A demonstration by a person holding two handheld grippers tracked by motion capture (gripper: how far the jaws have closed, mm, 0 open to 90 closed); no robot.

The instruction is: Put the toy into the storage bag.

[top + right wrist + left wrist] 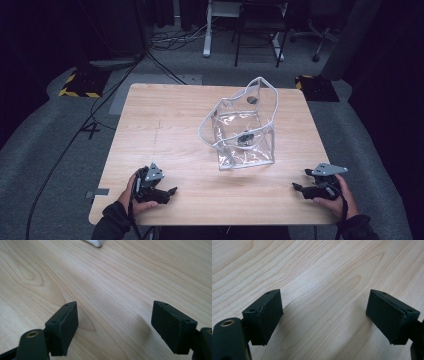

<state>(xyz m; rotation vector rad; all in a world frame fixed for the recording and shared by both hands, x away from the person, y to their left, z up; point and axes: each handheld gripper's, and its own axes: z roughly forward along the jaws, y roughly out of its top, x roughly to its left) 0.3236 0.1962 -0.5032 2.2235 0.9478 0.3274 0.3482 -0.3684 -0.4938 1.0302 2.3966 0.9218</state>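
A clear plastic bag (245, 130) with a white rim stands open on the wooden table (165, 130), right of centre. A small dark object (246, 137) lies inside it. My left gripper (167, 192) rests near the front left edge, held in a hand, and is open with bare wood between its jaws (324, 315). My right gripper (300, 180) sits near the front right edge, also open over bare wood (113, 322). A corner of the bag's white rim (94, 242) shows at the top of the right gripper view.
Bare tabletop lies between the two grippers and the bag. Beyond the table is grey floor with cables (100, 110), yellow-black striped plates (80, 82) and chair and desk legs (255, 35).
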